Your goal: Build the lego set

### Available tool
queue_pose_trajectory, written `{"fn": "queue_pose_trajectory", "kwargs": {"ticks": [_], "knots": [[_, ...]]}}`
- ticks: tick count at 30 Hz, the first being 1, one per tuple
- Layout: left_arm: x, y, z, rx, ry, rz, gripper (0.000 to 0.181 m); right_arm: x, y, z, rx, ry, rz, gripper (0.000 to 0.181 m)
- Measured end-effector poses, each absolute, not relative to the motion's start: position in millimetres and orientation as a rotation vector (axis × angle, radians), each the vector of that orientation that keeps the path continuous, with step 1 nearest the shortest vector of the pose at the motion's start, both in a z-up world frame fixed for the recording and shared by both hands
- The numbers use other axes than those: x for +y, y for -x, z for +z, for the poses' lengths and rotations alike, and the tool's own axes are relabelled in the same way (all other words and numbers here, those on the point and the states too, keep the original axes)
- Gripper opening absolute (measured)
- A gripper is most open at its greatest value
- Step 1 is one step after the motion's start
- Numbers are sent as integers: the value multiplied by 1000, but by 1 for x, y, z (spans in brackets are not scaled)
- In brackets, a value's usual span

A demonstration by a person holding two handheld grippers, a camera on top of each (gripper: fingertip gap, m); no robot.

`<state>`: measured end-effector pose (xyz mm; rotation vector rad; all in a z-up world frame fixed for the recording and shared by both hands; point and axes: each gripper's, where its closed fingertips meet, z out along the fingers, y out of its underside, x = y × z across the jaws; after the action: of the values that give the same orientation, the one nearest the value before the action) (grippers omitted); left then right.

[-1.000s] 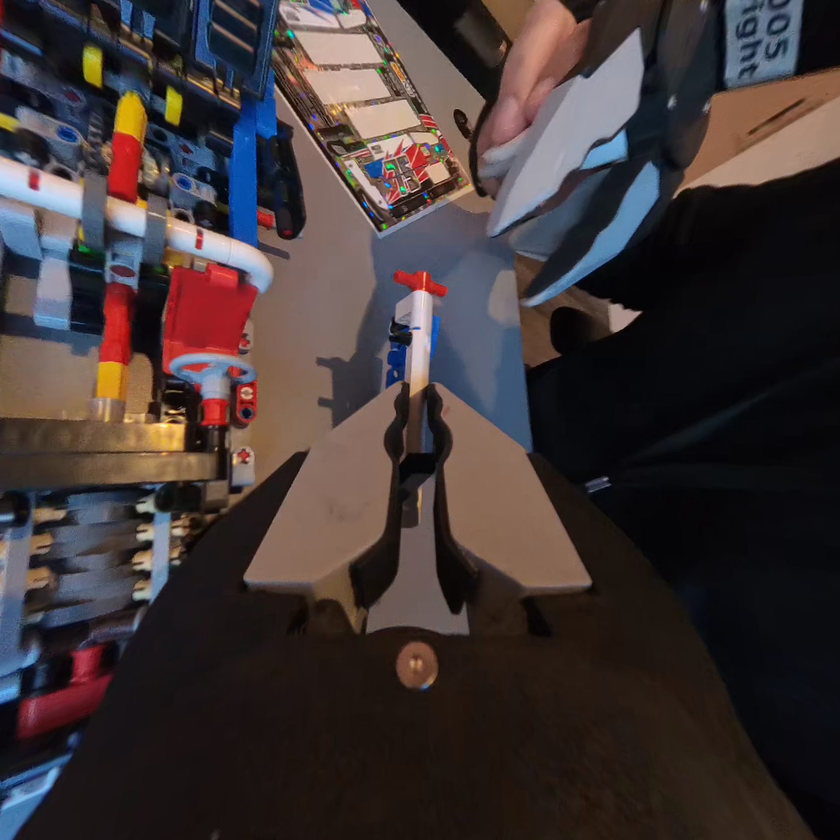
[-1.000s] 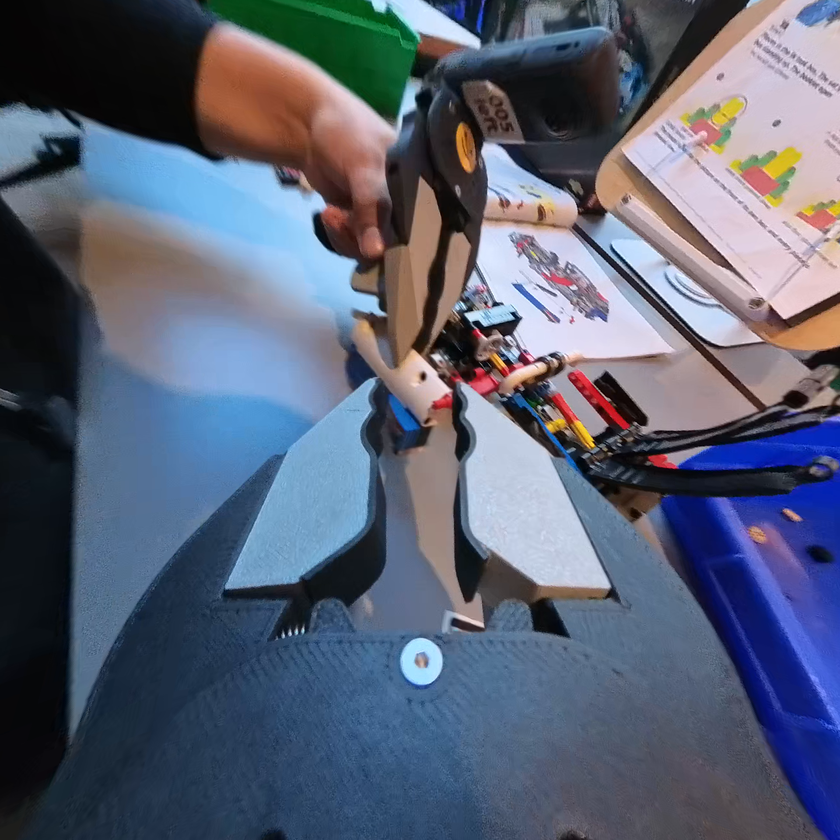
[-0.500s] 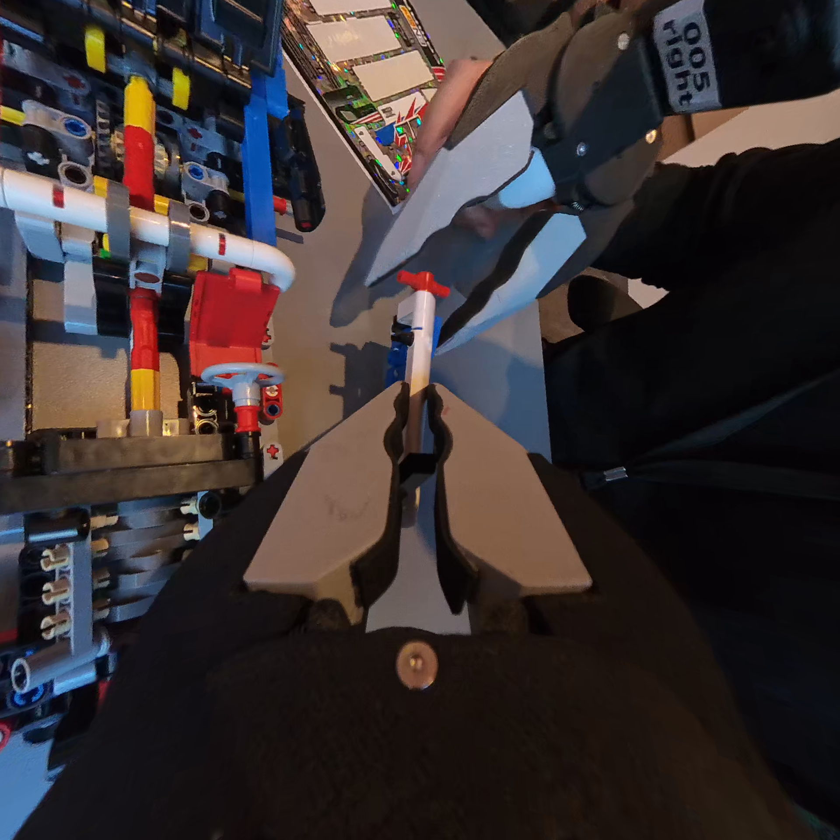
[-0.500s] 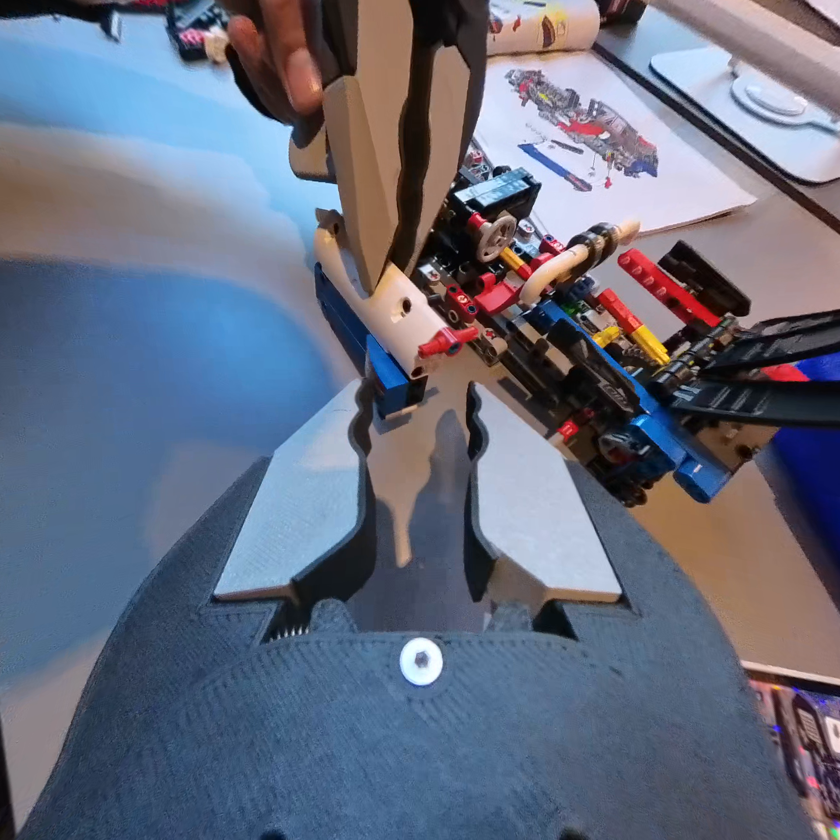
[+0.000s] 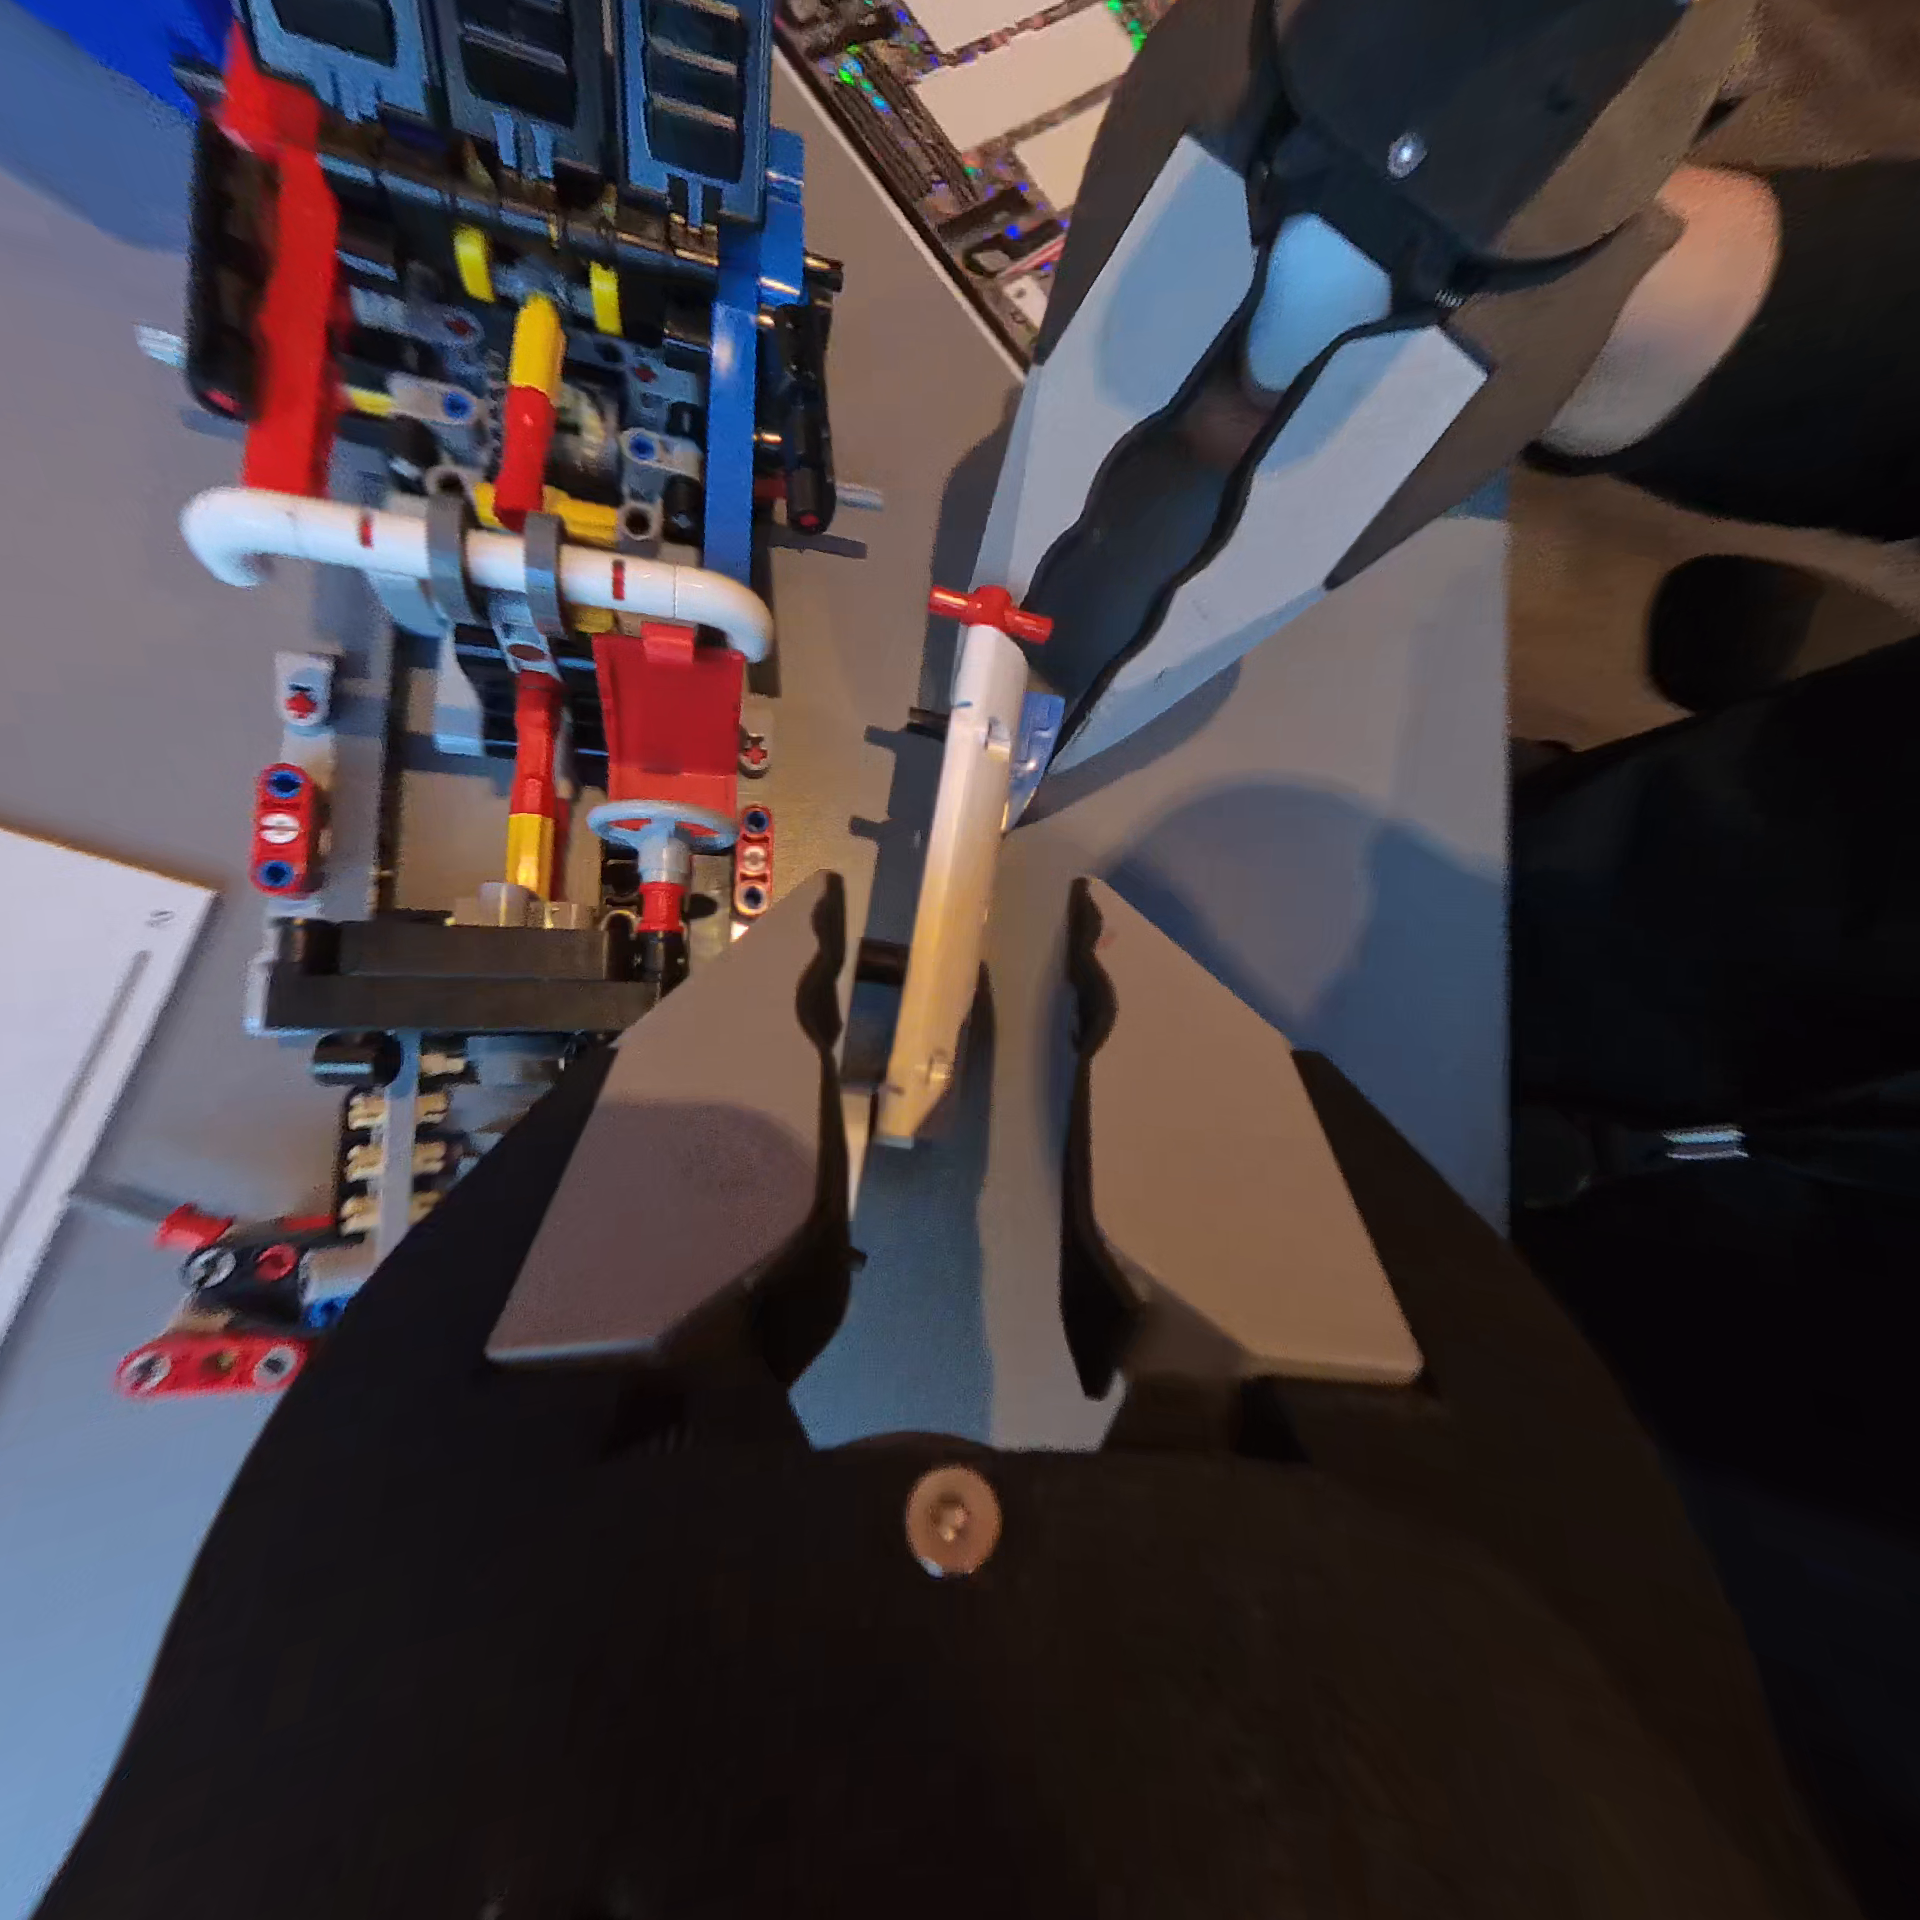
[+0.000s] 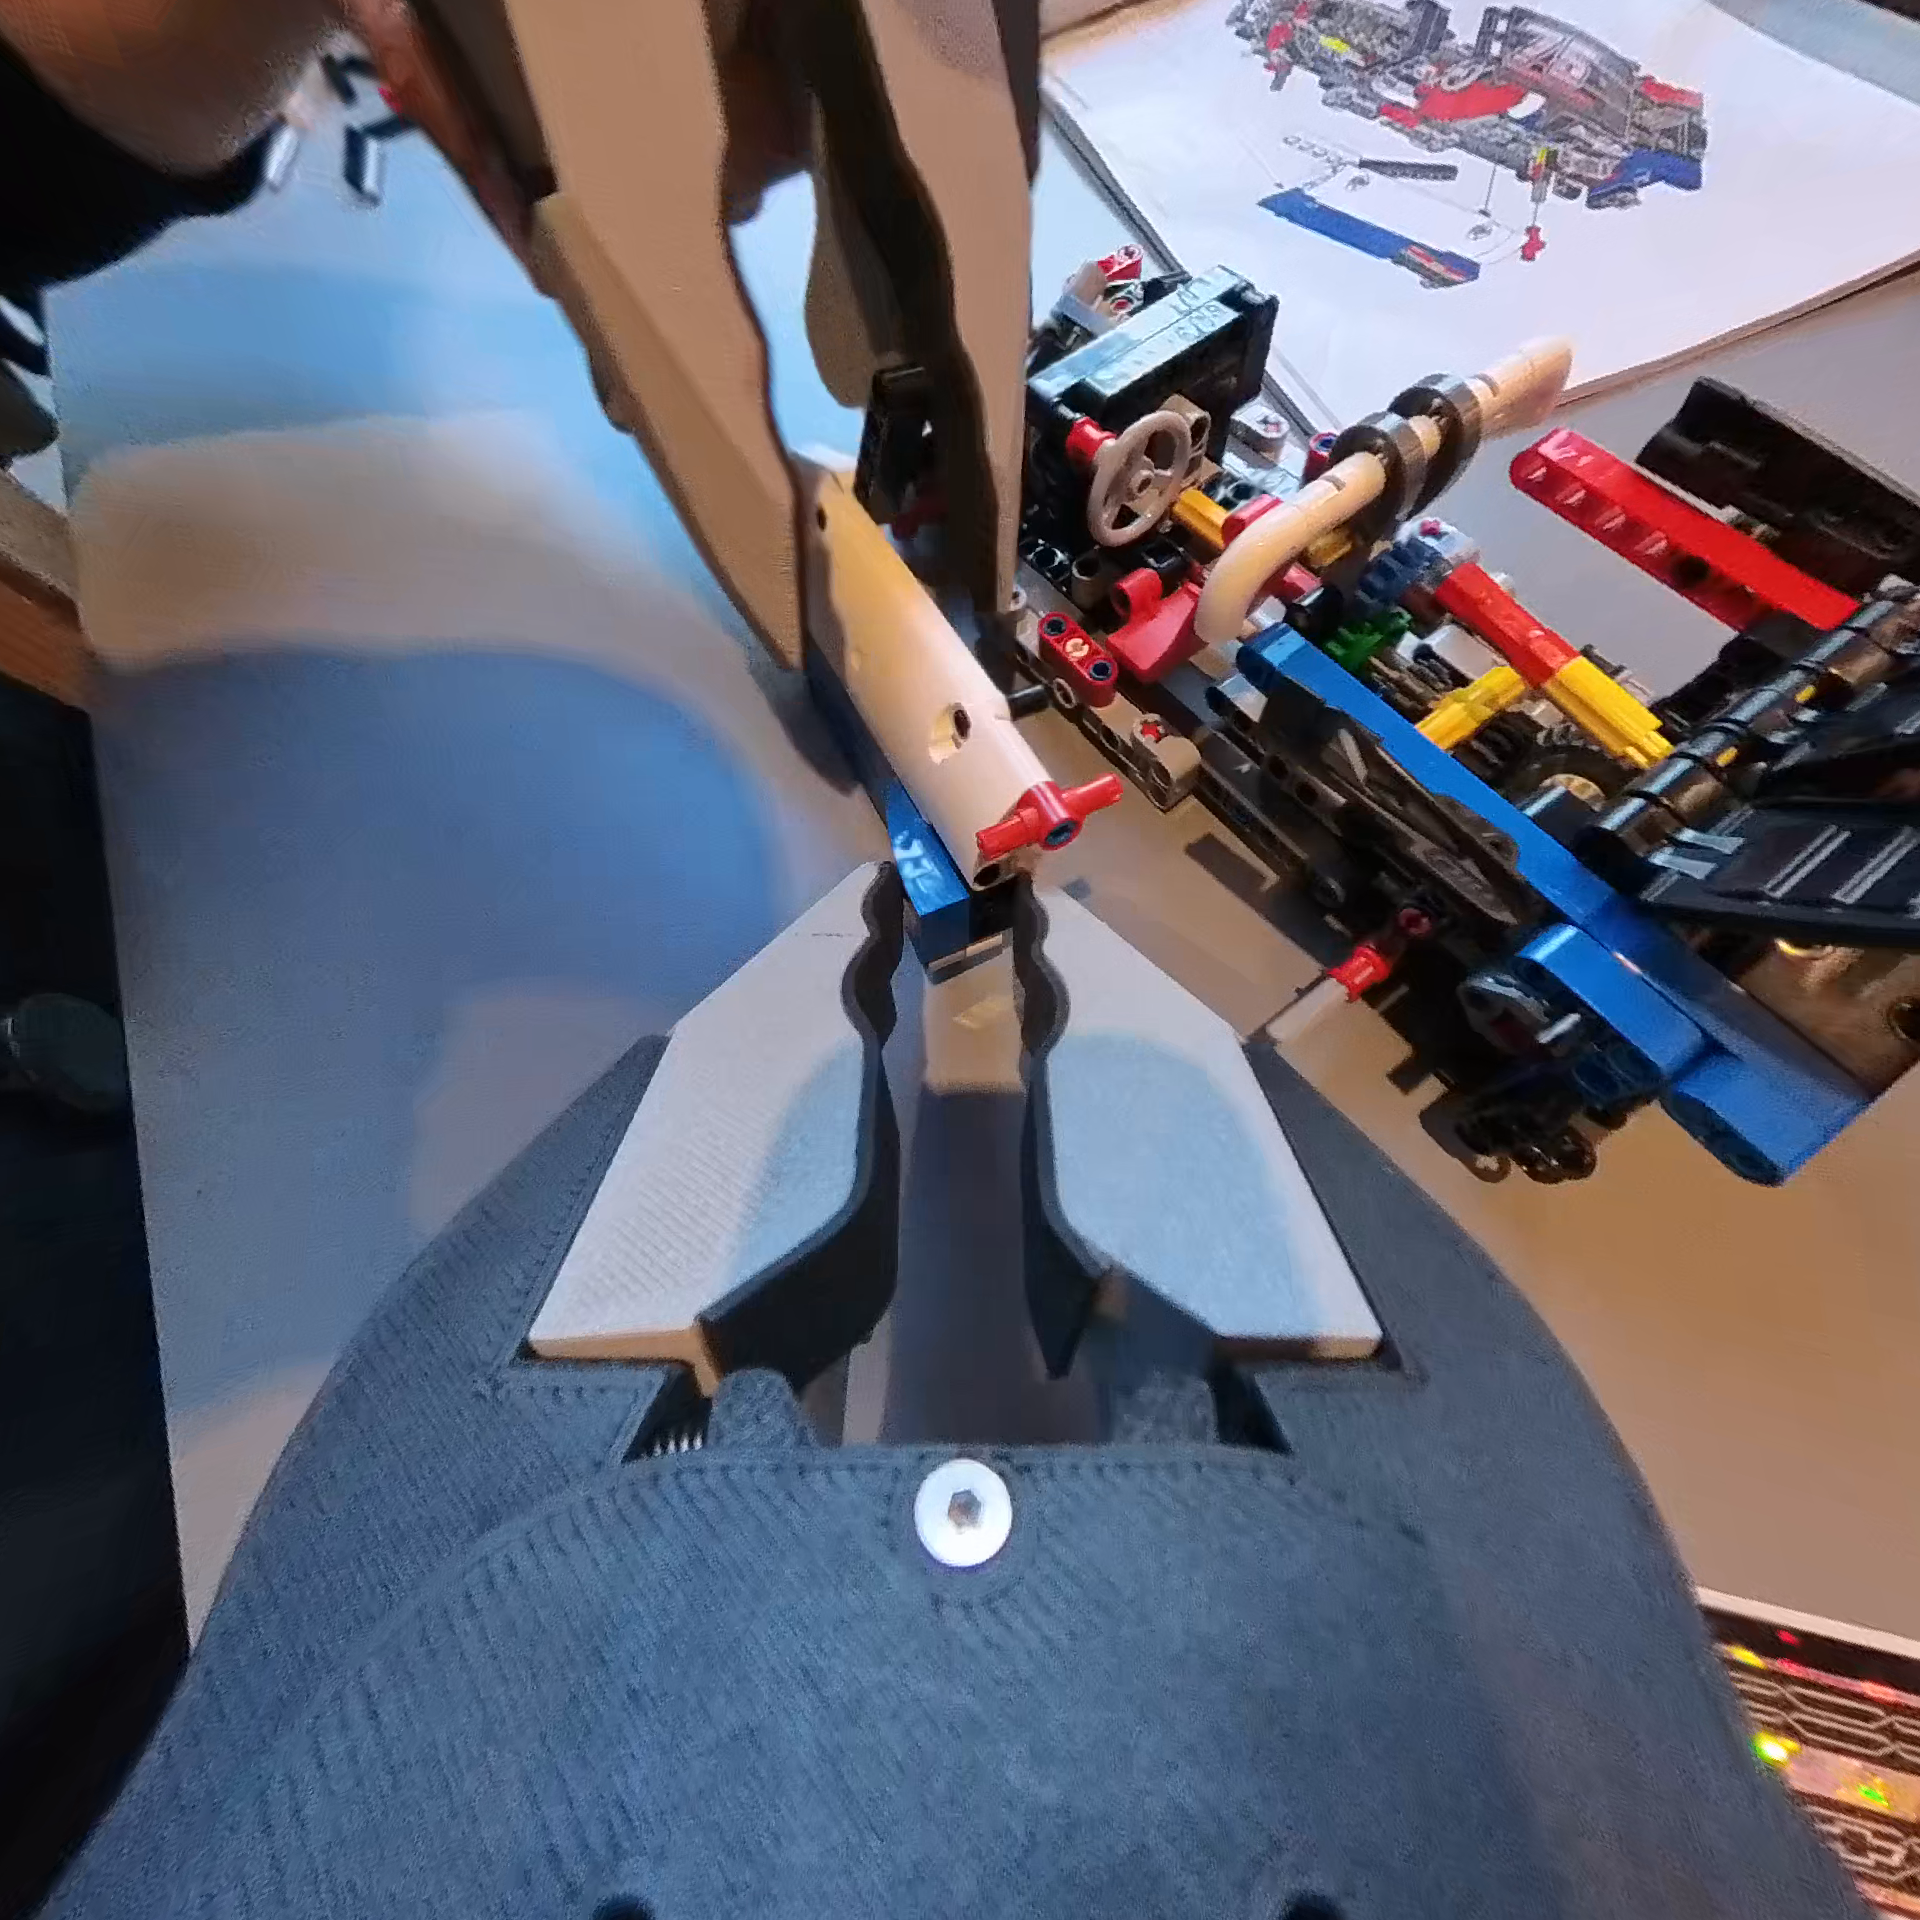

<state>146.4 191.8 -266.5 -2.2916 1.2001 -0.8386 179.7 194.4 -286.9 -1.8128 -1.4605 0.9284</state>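
Grey tabletop [image 5: 1299,883] beside the lego model [image 5: 499,540]: left gripper [image 5: 951,914] has spread open, releasing the white panel piece [image 5: 961,852]; right gripper [image 6: 951,925] now pinches its near end, completing the handover.

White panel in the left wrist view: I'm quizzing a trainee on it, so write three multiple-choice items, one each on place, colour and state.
1. In the left wrist view, where is the lego model relative to the white panel?
A. left of it
B. right of it
C. stacked on it

2. What colour is the cross pin at the panel's far end?
A. yellow
B. green
C. red

3. How is the left gripper?
A. shut on the panel
B. open, panel between its fingers
C. open, nothing between its fingers

Answers: A, the model fills the view's left; C, the pin is plainly red; B, gaps show beside the panel.
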Motion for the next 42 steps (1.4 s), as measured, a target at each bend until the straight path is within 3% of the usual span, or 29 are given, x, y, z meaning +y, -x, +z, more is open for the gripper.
{"fn": "queue_pose_trajectory", "kwargs": {"ticks": [4,10,16,21,25,36,42], "knots": [[201,-145,-258,1178,2150,-449,52,201,-182,-287,-1434,1840,945,18],[207,-141,-255,1184,1968,15,47,208,-184,-294,-1479,1861,900,19],[197,-150,-208,1060,1808,-50,39,212,-187,-294,-1492,1846,873,18],[189,-163,-246,1197,1903,-102,28,220,-192,-294,-1503,1839,824,18],[201,-168,-276,1270,1961,1,35,224,-194,-293,-1519,1834,811,18],[214,-170,-276,1222,1855,159,30,232,-189,-296,-1580,1834,764,18],[222,-166,-243,1090,1833,66,50,234,-187,-296,-1593,1757,697,18]]}}
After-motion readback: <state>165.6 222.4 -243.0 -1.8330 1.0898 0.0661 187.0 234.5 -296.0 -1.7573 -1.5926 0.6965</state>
